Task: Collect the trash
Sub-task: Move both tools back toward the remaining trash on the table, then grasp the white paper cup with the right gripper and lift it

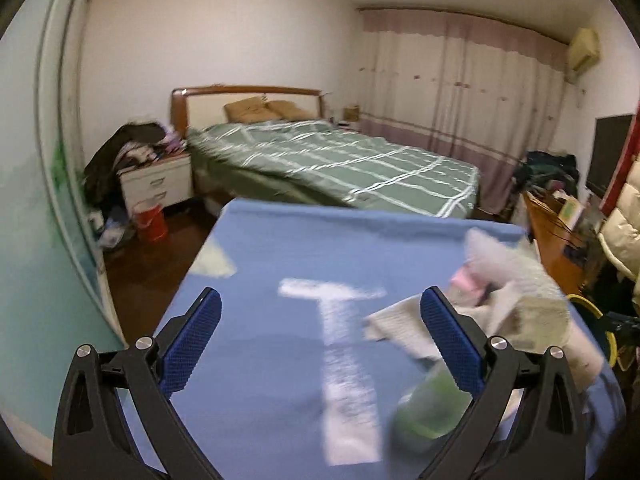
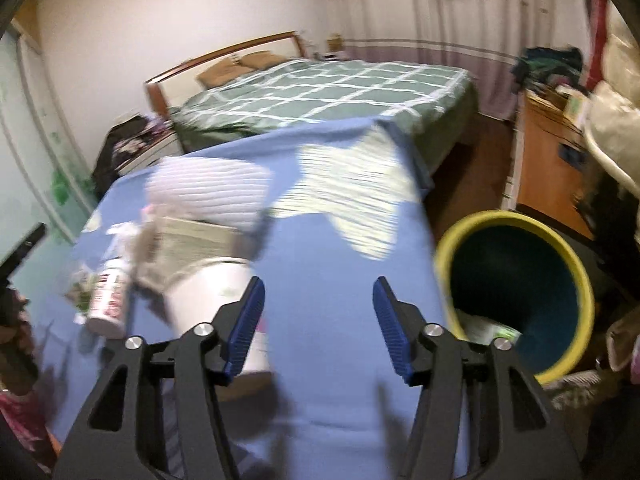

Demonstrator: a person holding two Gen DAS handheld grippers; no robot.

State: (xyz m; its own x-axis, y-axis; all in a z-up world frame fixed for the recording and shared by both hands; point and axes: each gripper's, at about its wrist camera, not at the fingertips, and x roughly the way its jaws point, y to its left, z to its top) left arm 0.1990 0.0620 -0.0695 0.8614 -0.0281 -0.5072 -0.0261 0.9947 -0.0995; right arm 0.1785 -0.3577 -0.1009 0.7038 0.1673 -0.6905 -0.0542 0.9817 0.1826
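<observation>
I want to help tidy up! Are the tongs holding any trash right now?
No. The left tongs and the right tongs are both open, with only the blue cloth showing between them. Nothing is held.

both wrist views look down close over the blue table (image 1: 256, 248) (image 2: 340, 280); bed (image 1: 332, 160) (image 2: 320, 92) shared at upper frame.
</observation>
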